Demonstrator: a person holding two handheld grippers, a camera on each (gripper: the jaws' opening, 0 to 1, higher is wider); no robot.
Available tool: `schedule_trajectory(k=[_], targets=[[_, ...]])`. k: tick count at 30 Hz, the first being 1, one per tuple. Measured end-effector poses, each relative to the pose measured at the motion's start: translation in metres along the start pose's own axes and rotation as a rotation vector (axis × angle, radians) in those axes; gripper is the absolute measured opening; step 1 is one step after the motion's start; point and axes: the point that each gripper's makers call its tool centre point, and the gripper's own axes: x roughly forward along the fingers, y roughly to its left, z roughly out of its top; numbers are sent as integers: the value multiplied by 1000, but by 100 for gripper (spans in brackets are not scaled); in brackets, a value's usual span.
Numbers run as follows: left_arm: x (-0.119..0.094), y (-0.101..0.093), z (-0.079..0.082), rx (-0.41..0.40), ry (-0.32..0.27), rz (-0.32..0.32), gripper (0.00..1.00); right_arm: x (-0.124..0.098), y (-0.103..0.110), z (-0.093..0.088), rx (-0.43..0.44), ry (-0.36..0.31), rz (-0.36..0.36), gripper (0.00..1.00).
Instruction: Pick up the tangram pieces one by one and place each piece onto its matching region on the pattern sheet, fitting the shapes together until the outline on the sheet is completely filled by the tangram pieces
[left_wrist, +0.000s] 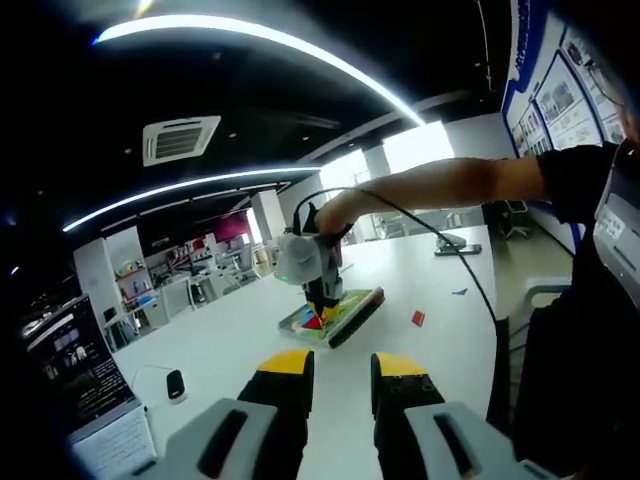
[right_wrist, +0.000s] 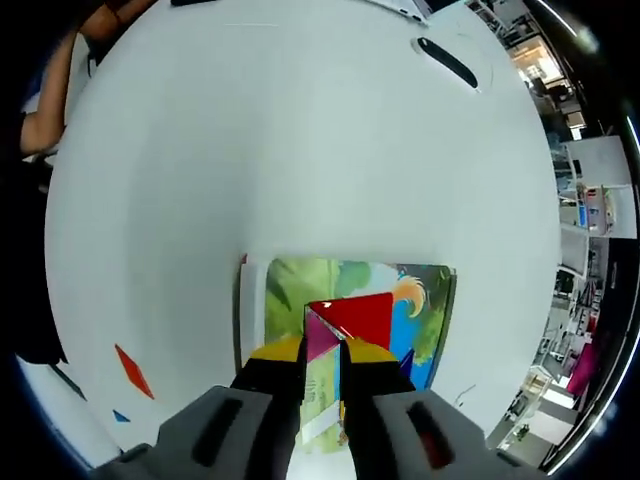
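In the right gripper view, the colourful pattern sheet (right_wrist: 420, 300) lies on the white table just ahead of my jaws. A red triangle (right_wrist: 365, 315) rests on it. My right gripper (right_wrist: 322, 352) is shut on a pink piece (right_wrist: 320, 335), held low over the sheet against the red triangle's left edge. In the left gripper view, my left gripper (left_wrist: 345, 375) hangs open with nothing between its jaws, well back from the sheet (left_wrist: 350, 312). The right gripper (left_wrist: 318, 295) stands over that sheet, held by a person's arm.
Loose pieces lie on the table: a red one (left_wrist: 418, 318) (right_wrist: 133, 370) and a small blue one (left_wrist: 458, 293) (right_wrist: 120, 415). A black mouse-like object (left_wrist: 175, 383) sits left of my left gripper. A cable (left_wrist: 455, 255) trails from the right gripper. A dark flat object (right_wrist: 447, 62) lies far off.
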Motion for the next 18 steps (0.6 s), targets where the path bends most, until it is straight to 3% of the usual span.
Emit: schedule_trajectory(k=[18], targets=[[0, 1, 0, 3, 0, 3, 25, 2, 4, 2, -36, 7, -4, 15]])
